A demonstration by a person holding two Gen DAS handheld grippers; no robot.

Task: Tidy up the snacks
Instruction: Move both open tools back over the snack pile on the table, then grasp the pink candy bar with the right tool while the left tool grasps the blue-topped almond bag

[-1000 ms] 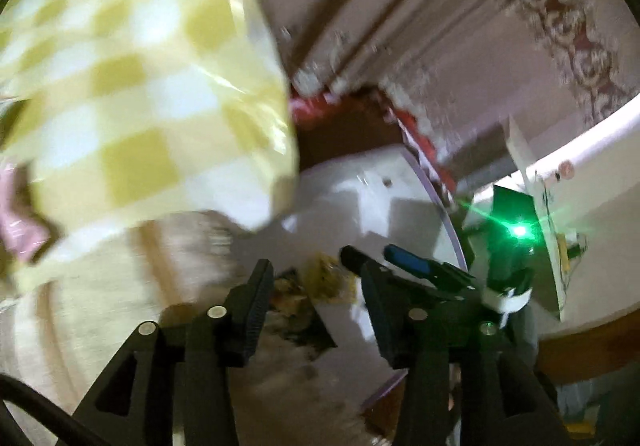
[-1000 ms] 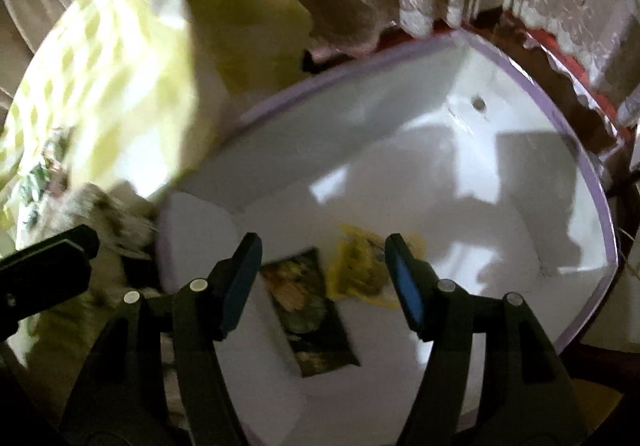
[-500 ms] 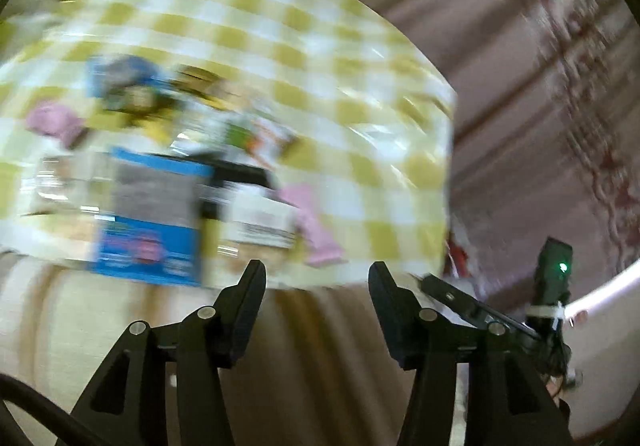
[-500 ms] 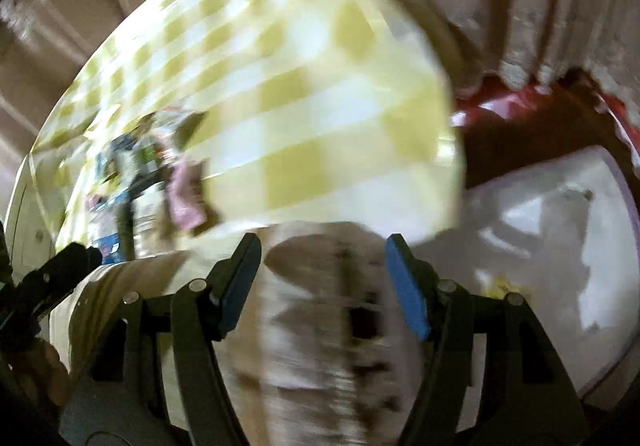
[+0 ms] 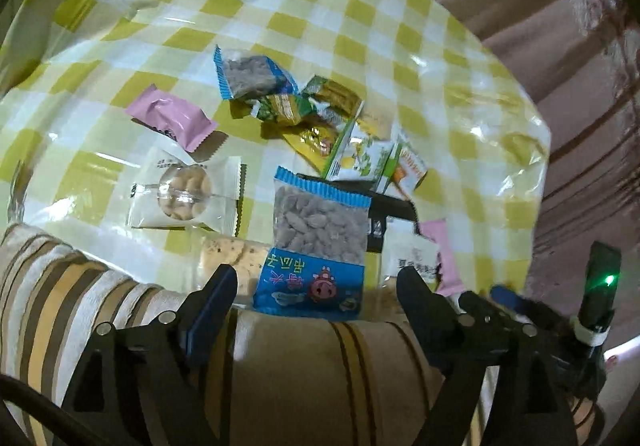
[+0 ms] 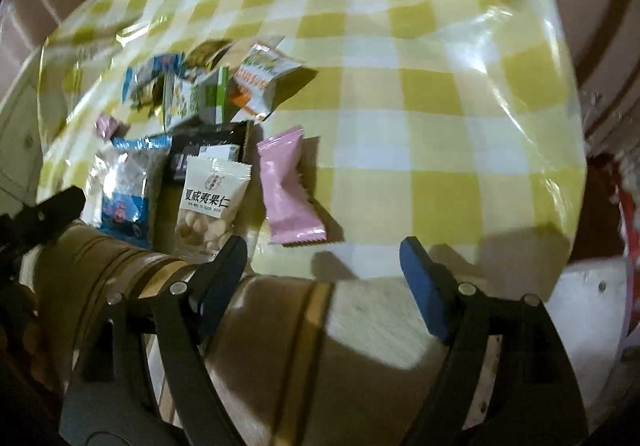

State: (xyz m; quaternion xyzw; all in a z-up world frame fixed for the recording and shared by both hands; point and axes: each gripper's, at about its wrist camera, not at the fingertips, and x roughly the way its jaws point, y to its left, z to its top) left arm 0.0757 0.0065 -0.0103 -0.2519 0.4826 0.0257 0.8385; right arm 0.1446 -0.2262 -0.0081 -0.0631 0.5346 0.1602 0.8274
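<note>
Several snack packets lie on a yellow checked tablecloth (image 5: 360, 5). Nearest my left gripper (image 5: 316, 290) is a blue nut packet (image 5: 316, 246) at the table's front edge; the gripper is open and empty just below it. A white packet with a round window (image 5: 184, 193), a pink packet (image 5: 172, 117) and a blue packet (image 5: 252, 75) lie further back. My right gripper (image 6: 324, 266) is open and empty below a pink packet (image 6: 288, 189) and a white nut packet (image 6: 208, 201).
A striped beige cloth (image 5: 60, 310) hangs over the table's front edge. Part of a white bin (image 6: 588, 310) with a purple rim shows at lower right in the right wrist view. Curtains (image 5: 560, 25) hang behind the table.
Both grippers swung up from over the white bin with packets inside to face the table's front edge and the snack pile. Both stayed open and empty.
</note>
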